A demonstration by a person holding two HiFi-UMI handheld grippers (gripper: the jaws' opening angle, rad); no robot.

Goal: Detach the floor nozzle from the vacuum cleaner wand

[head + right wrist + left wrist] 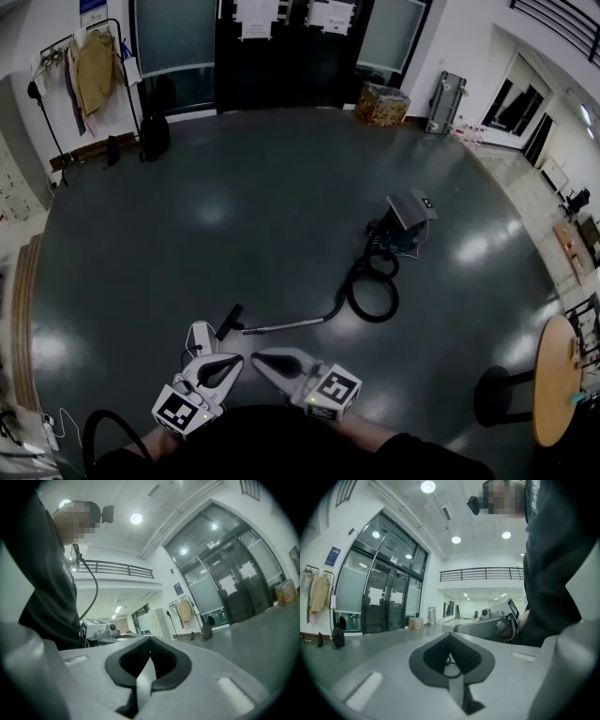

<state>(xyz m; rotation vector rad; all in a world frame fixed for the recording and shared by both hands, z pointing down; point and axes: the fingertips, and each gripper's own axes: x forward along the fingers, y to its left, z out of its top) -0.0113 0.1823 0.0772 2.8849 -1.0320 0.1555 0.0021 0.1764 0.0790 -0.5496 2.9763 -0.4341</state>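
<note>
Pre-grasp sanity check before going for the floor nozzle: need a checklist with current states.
1. Left gripper free: ok, jaws together, nothing between them.
2. Right gripper free: ok, same.
3. Floor nozzle in sight: ok, lying on the floor in the head view.
4. Nozzle on the wand: ok, appears joined.
5. Hose away from the nozzle: ok, coiled at the wand's far end.
6. Grippers at the nozzle: not ok, both held close to the person, touching nothing.
</note>
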